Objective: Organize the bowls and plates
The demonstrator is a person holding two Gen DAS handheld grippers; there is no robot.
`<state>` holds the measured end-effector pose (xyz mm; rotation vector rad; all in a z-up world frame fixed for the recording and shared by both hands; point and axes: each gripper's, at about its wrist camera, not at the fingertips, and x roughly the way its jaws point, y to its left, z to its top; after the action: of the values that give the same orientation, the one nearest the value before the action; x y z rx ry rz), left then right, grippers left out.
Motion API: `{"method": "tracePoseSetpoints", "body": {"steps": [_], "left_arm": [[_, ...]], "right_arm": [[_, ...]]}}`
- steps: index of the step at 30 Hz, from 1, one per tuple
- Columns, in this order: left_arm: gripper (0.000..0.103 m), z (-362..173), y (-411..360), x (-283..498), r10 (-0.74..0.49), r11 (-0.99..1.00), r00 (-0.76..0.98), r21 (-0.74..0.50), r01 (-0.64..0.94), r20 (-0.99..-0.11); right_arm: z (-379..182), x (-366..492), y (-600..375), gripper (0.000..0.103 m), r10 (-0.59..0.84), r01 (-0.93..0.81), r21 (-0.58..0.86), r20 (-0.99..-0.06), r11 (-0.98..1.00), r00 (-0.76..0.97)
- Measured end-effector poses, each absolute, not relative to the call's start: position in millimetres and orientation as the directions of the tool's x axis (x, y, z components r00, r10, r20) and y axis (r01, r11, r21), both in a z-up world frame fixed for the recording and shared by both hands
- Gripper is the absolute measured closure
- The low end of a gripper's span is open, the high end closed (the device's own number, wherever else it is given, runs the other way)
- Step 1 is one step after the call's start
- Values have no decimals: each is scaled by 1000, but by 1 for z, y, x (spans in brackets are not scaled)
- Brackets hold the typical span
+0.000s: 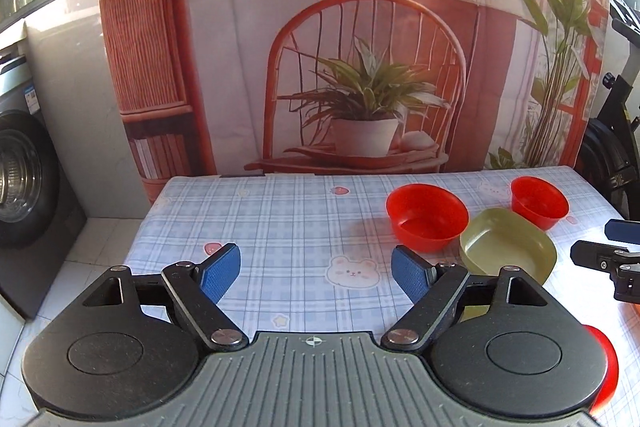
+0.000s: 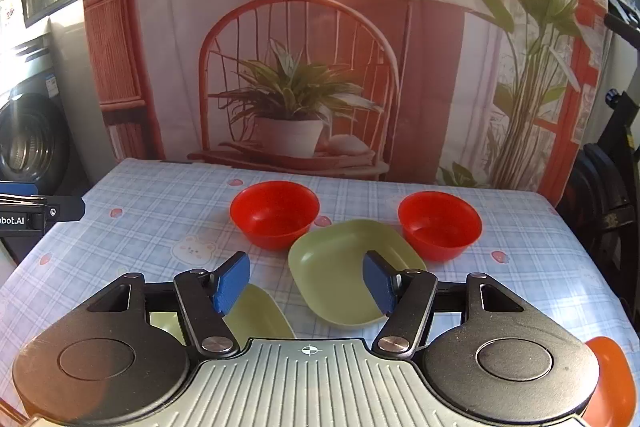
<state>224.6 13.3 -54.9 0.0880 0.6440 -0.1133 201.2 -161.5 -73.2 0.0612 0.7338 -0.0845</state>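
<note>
Two red bowls stand on the checked tablecloth: one left [image 2: 275, 213] [image 1: 426, 217], one right [image 2: 439, 225] [image 1: 539, 201]. A green square plate [image 2: 340, 279] [image 1: 508, 247] lies between and in front of them. A second green plate [image 2: 260, 315] lies near, partly under my right gripper [image 2: 306, 283], which is open and empty above the first plate's near edge. My left gripper [image 1: 316, 271] is open and empty over bare cloth, left of the dishes. A red-orange dish edge [image 2: 608, 375] [image 1: 604, 367] shows at the near right.
The table [image 1: 280, 227] stands against a printed backdrop. A washing machine [image 1: 24, 179] is at the left, an exercise bike [image 1: 616, 131] at the right. The other gripper shows at each view's edge [image 1: 608, 255] [image 2: 36, 211].
</note>
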Motion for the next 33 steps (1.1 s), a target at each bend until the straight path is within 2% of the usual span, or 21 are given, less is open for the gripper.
{"method": "tracePoseSetpoints", "body": {"steps": [3,8,15,25,27,31,33], "left_arm": [[22,-76,8,240,-106,982,751,50,182,-652],[24,-99,0,253,-168,966,693,24,258,-701],[27,-129,-11,269,-216,947,615,-8,322,-759],[35,-163,-8,271,-217,969,567,-104,225,-795],[41,-170,-8,271,-218,972,554,-126,200,-803],[43,-180,-7,271,-225,973,534,-154,175,-815],[52,-183,-9,270,-213,975,528,-144,169,-822]], "right_arm": [[-93,204,-164,45,-54,122,46,-704,991,708],[-121,208,-176,53,-67,201,88,-754,976,653],[-143,212,-179,65,-73,223,80,-794,971,603],[-167,233,-168,75,-3,115,68,-852,991,524],[-171,235,-168,78,9,108,74,-861,991,508],[-178,238,-168,89,45,97,105,-874,990,484],[-182,238,-167,90,48,91,102,-880,991,472]]}}
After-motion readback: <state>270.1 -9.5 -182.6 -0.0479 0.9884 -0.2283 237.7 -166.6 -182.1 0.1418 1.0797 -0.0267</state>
